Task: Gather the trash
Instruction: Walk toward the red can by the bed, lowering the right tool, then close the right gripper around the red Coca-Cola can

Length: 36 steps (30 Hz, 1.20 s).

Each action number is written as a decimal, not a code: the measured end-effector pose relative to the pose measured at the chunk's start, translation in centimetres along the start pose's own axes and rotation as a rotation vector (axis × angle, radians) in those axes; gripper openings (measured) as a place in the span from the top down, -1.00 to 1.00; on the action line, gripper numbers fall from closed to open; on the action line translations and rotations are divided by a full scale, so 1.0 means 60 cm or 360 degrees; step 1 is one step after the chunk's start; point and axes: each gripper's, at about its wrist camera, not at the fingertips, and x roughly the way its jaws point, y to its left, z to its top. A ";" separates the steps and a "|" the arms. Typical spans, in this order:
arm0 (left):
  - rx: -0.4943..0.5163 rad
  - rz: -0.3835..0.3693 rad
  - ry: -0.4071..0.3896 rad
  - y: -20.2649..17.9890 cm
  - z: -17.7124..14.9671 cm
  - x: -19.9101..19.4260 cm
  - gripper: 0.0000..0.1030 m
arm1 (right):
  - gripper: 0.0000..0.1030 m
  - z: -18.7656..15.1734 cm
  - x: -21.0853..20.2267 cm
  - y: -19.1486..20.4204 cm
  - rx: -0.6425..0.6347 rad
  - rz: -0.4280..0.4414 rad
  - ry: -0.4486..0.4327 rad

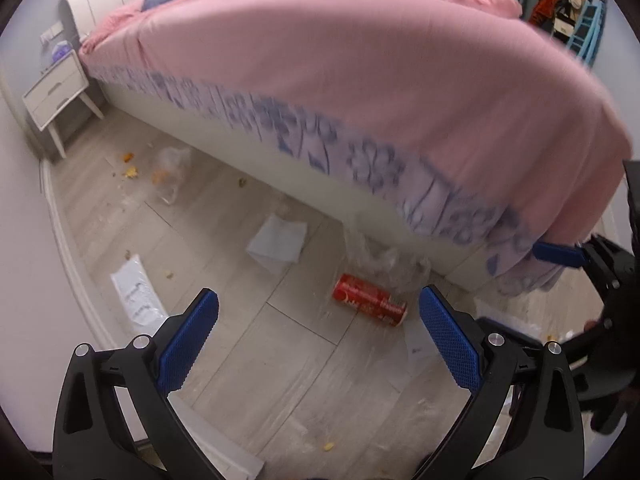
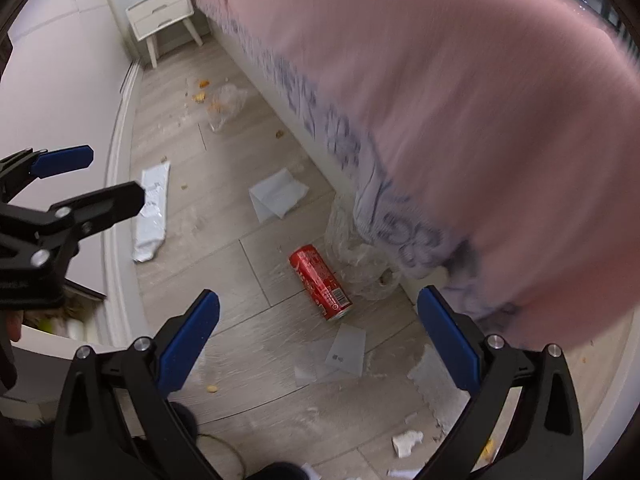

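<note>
Bedroom floor beside a bed draped in a pink cover. One red can lies on its side on the floorboards, touching a crumpled clear plastic bag at the bed's edge; the bag's contents cannot be told. A second clear bag, farther off near the one white nightstand, holds orange scraps, with more orange crumbs loose beside it. One white mailer pouch lies near the wall, and one folded paper sheet lies between pouch and bed. One paper slip lies just before the can. The left gripper and right gripper both hover released above the floor, jaws spread wide, grasping nothing.
</note>
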 end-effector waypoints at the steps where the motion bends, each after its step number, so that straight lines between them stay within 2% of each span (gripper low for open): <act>1: 0.0016 0.0010 0.0004 -0.001 -0.010 0.023 -0.89 | -0.87 -0.005 0.030 -0.004 -0.0014 0.0015 0.0007; 9: 0.0070 -0.0061 0.0025 0.010 -0.063 0.197 -0.89 | -0.87 -0.033 0.216 -0.014 -0.0197 0.0076 0.0044; 16: 0.0108 -0.0080 0.0005 0.010 -0.097 0.309 -0.89 | -0.87 -0.051 0.326 -0.013 -0.0284 0.0089 0.0045; 23: 0.0164 -0.0059 -0.0008 0.017 -0.119 0.362 -0.89 | -0.87 -0.050 0.390 -0.014 -0.0385 0.0115 0.0073; 27: 0.0142 -0.0078 0.0035 0.026 -0.123 0.384 -0.89 | -0.87 -0.051 0.419 -0.007 -0.0413 0.0119 0.0097; 36: 0.0170 -0.0100 0.0052 0.027 -0.134 0.409 -0.89 | -0.87 -0.049 0.477 0.007 -0.0419 0.0058 0.0144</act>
